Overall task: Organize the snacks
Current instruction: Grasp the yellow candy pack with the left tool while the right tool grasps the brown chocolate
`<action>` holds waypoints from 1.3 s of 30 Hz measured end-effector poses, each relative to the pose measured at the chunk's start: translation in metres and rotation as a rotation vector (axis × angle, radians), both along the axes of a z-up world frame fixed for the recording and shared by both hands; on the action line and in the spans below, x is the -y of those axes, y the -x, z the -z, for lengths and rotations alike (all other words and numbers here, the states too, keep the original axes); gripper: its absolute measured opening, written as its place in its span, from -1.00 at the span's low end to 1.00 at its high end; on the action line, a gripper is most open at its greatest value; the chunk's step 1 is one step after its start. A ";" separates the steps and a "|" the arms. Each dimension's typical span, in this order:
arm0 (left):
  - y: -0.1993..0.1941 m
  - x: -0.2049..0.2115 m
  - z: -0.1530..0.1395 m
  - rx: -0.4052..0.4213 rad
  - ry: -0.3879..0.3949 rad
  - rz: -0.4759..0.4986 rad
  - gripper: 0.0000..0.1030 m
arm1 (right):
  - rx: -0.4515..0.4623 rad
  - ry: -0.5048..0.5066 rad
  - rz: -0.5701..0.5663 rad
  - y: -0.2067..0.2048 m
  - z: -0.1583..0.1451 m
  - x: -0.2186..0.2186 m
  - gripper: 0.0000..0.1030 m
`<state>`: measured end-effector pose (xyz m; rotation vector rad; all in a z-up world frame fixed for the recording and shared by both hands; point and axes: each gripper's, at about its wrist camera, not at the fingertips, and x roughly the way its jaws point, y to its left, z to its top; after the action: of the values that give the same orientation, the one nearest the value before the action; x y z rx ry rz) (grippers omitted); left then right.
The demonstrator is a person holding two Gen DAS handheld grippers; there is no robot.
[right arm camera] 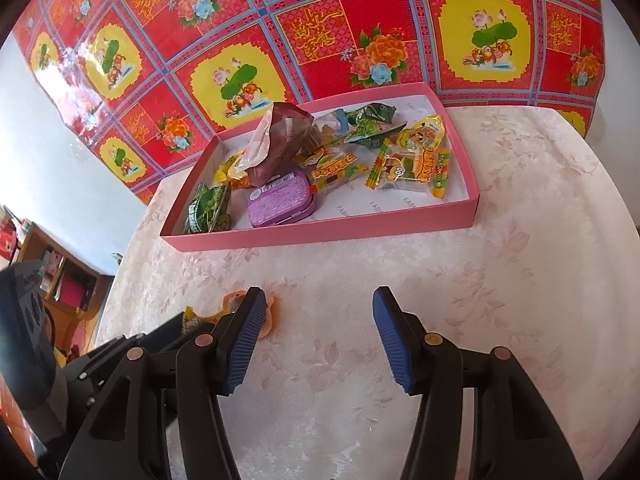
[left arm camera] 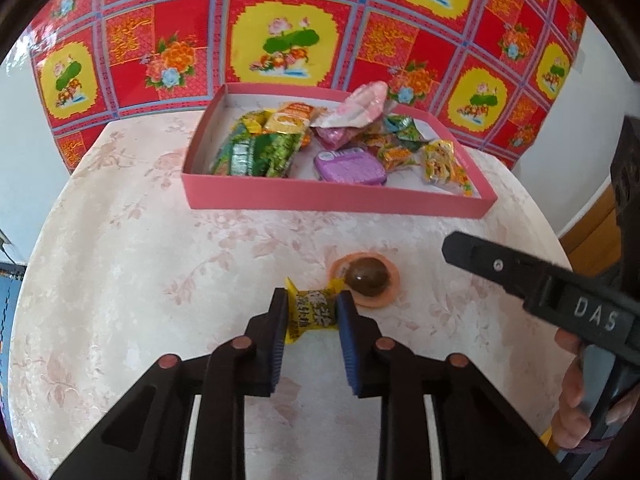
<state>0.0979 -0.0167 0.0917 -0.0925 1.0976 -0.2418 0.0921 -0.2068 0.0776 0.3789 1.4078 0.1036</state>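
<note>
On the table, my left gripper (left arm camera: 313, 296) is shut on a small yellow candy packet (left arm camera: 314, 312), with both blue pads pressing its sides. Just beyond it lies a brown jelly cup (left arm camera: 366, 278) with an orange rim, touching the packet's far corner. The pink box (left arm camera: 320, 200) farther back holds several wrapped snacks and a purple tin (left arm camera: 350, 166). My right gripper (right arm camera: 319, 296) stands open over bare cloth, to the right of the cup. Its left finger hides most of the jelly cup (right arm camera: 234, 298), and the yellow packet (right arm camera: 196, 320) peeks out beside it.
A pale floral cloth (left arm camera: 140, 260) covers the round table, and the pink box (right arm camera: 320, 232) sits toward its far side. A red and yellow flowered sheet (left arm camera: 280, 40) hangs behind. A wooden shelf (right arm camera: 60, 276) stands low at the left. A hand (left arm camera: 576, 384) holds the right gripper's handle.
</note>
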 end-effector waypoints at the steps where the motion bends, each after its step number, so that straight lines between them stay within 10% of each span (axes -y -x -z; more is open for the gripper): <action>1: 0.000 -0.002 0.000 0.001 -0.001 -0.008 -0.52 | -0.001 -0.001 -0.002 0.000 0.000 -0.001 0.11; 39: 0.002 -0.049 0.008 0.017 0.016 -0.087 -0.35 | 0.034 0.032 -0.204 -0.003 0.021 -0.068 0.10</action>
<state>0.0955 0.0319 0.0836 -0.1519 1.0726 -0.1731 0.0954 -0.1388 0.0566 0.2056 1.4102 0.2525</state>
